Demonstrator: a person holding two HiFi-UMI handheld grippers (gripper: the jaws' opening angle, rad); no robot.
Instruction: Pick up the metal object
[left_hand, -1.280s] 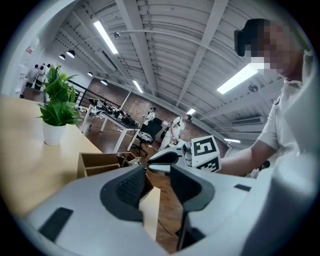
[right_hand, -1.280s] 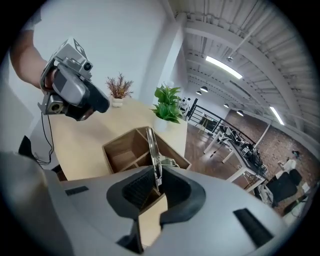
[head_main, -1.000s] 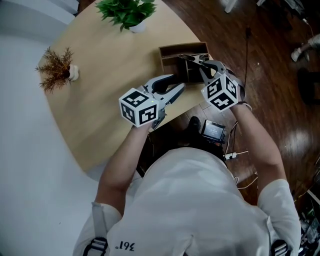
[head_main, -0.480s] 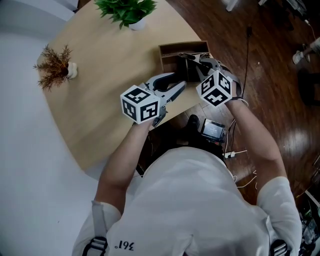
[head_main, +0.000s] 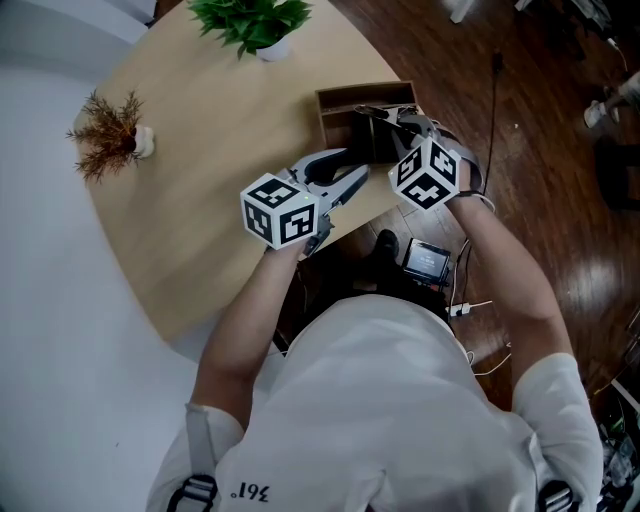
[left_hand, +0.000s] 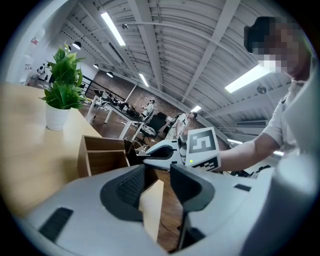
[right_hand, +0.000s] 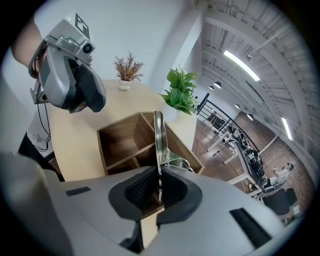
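Note:
The metal object (right_hand: 158, 134) is a long flat shiny strip with a hinged part lower down. It stands upright between the jaws of my right gripper (right_hand: 159, 182), which is shut on it. In the head view the right gripper (head_main: 402, 128) holds the metal object (head_main: 374, 113) over the open wooden box (head_main: 352, 98) at the table's near right edge. My left gripper (head_main: 352, 174) hovers just left of the box above the table edge, open with nothing between its fingers. From the left gripper view, the right gripper (left_hand: 156, 152) is straight ahead.
The box (right_hand: 120, 145) has several compartments. A green potted plant (head_main: 255, 25) stands at the table's far side and a small dried plant (head_main: 112, 132) at its left. The round wooden table (head_main: 200, 140) ends at the grippers. A small device (head_main: 428, 262) with cables lies on the floor below.
My right gripper has shifted slightly left and away from me with the metal object still in it. The left gripper has barely moved.

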